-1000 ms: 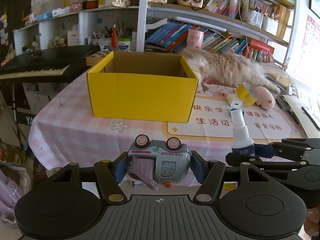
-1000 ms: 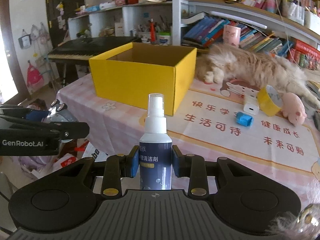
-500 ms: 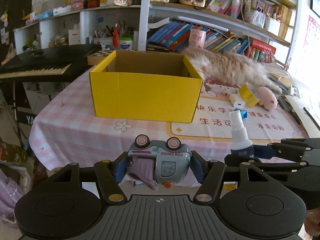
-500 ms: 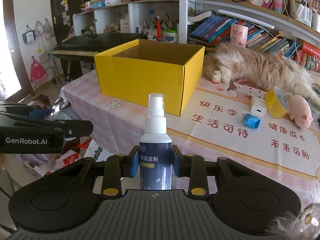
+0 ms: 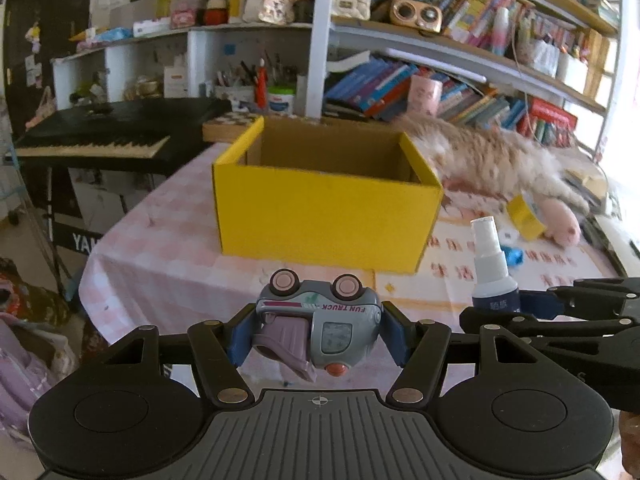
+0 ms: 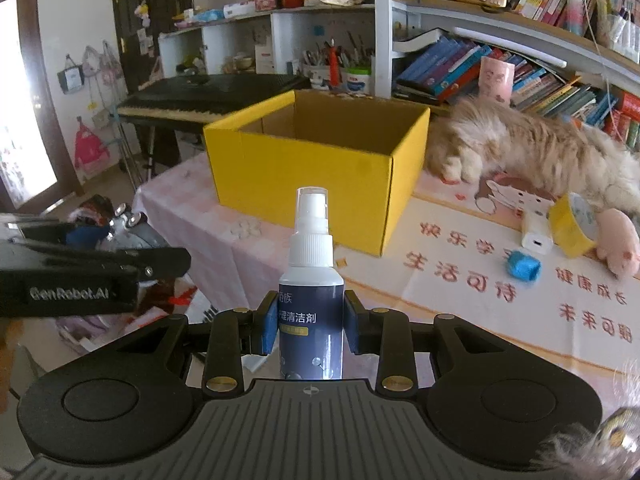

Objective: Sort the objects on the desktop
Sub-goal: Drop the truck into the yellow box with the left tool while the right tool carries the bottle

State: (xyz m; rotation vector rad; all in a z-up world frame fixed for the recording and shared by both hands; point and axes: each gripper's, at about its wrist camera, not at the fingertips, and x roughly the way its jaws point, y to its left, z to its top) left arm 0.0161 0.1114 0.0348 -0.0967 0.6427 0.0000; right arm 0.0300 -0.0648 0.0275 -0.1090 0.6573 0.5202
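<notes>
The pink-checked table (image 6: pixel 224 240) fills the middle of both views, and the yellow box (image 5: pixel 324 216) stands open-topped at centre frame, seemingly empty, though its floor is mostly hidden behind the near wall. A long-haired cat (image 6: pixel 532 152) sprawls at right, just beside the box's right wall; a paw or a sudden stretch could meet an incoming gripper or nudge the box.

The left gripper (image 5: pixel 316 336) is clamped at about half its spread on a toy truck (image 5: pixel 320 328), held wheels-up at lower centre, short of the box. Its rounded shell gives the pads little flat to press, so a quick tilt might roll it loose over the table edge.

The right gripper (image 6: pixel 308 328) is pinched narrow on a spray bottle (image 6: pixel 310 300), upright and gripped low on its body. Top-heavy above the pads, it could pivot or clip the box rim on entry.

Both loads sit close side by side; aiming at the box together risks a collision.
</notes>
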